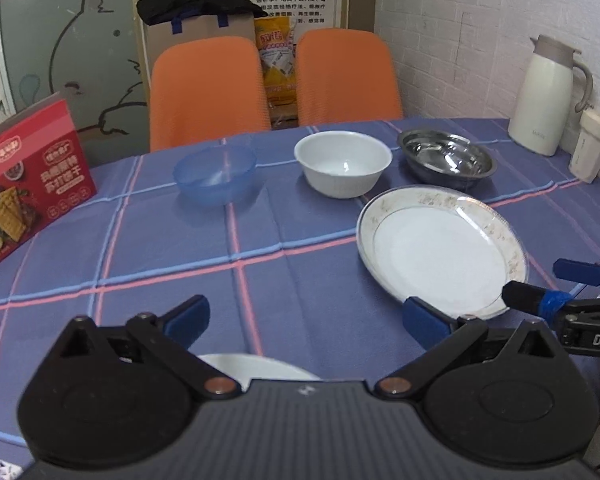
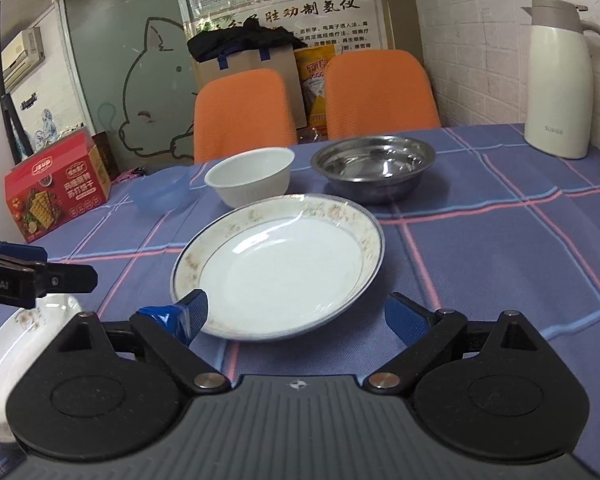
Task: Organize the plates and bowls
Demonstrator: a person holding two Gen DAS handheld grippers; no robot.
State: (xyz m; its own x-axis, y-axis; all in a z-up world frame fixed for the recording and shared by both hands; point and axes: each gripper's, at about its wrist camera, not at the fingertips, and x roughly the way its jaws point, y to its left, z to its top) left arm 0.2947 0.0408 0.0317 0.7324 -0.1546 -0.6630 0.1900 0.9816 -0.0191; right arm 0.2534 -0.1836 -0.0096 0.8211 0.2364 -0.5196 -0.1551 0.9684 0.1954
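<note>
The right tool [image 2: 296,312] gapes wide, empty, around the patterned plate's [image 2: 280,264] near rim at 6 o'clock. The left tool [image 1: 306,320] is also spread and empty. Closing on that thin, sloped rim could tip the plate or let it slip across the desk [image 2: 500,248].

A break room or dining corner of a workplace or clinic is suggested rather than a private home. A counter [image 2: 500,240] draped in a blue plaid cloth is flanked by 2 orange chairs [image 2: 242,114]. A framed poster [image 2: 332,12] with Chinese text is hung behind them, beside a frosted glass panel [image 2: 120,80] bearing a cartoon cat outline. White-painted brick is seen on the right wall [image 2: 480,40]. A thermal carafe [image 2: 560,80], a red cracker box [image 2: 56,196] and a paper bag [image 2: 252,60] are kept around the edges, and an air conditioner [image 2: 22,54] is mounted high on the left.
</note>
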